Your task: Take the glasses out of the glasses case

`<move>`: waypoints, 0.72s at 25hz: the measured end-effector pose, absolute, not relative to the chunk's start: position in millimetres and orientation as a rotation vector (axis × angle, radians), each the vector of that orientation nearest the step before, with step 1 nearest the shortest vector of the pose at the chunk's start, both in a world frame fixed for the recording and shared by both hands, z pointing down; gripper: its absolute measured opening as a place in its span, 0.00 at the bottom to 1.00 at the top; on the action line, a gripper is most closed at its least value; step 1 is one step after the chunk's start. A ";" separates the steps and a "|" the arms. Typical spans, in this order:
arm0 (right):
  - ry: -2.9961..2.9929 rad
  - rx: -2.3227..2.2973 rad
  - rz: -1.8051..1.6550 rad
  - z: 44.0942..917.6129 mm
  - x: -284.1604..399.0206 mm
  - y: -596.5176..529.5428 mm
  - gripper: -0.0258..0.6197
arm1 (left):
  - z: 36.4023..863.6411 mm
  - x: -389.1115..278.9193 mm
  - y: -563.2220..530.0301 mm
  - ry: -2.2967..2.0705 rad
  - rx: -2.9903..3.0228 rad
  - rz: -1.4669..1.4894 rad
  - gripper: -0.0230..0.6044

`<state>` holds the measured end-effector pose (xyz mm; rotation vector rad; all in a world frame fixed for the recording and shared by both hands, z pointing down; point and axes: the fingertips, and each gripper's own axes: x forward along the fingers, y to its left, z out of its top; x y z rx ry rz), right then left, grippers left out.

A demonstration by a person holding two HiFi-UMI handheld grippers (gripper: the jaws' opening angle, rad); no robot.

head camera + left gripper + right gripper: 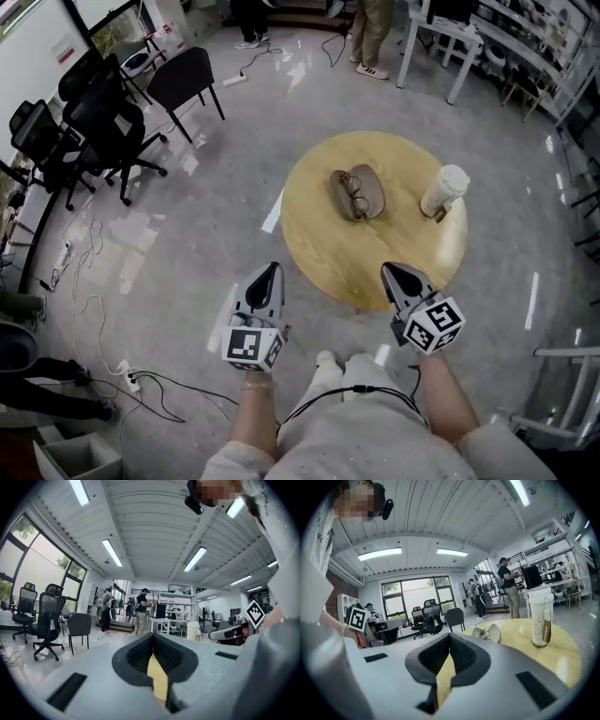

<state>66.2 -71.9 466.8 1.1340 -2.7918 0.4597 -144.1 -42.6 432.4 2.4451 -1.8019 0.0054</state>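
Left tongs (272, 268) (154, 642): jaws pressed together, nothing held, poised off near edge of round wooden table (375, 255). Right tongs (388, 270) (449, 642): jaws likewise together, empty, tip over near rim of table. Glasses case (367, 190) (496, 633) lies open on table, ahead of both tongs and well apart from them, between their lines. Glasses (353, 199) (482, 633) lie in case, untouched. Lidded cup (443, 190) (540, 618) upright, ahead-right of right tongs, near case.

The paper cup (542, 618) carries a vertical label reading "COFFEE"; nothing else is legible
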 end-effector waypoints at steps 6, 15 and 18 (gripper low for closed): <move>-2.752 1.166 0.486 472.5 70.5 -92.1 0.05 | 431.5 -121.0 -65.2 -1.726 2.497 0.011 0.04; -2.694 1.137 0.514 486.3 54.3 -148.4 0.05 | 441.8 -120.4 -115.4 -1.723 2.454 0.008 0.04; -2.659 1.128 0.505 493.2 48.4 -167.7 0.05 | 446.6 -119.1 -131.4 -1.723 2.442 0.015 0.04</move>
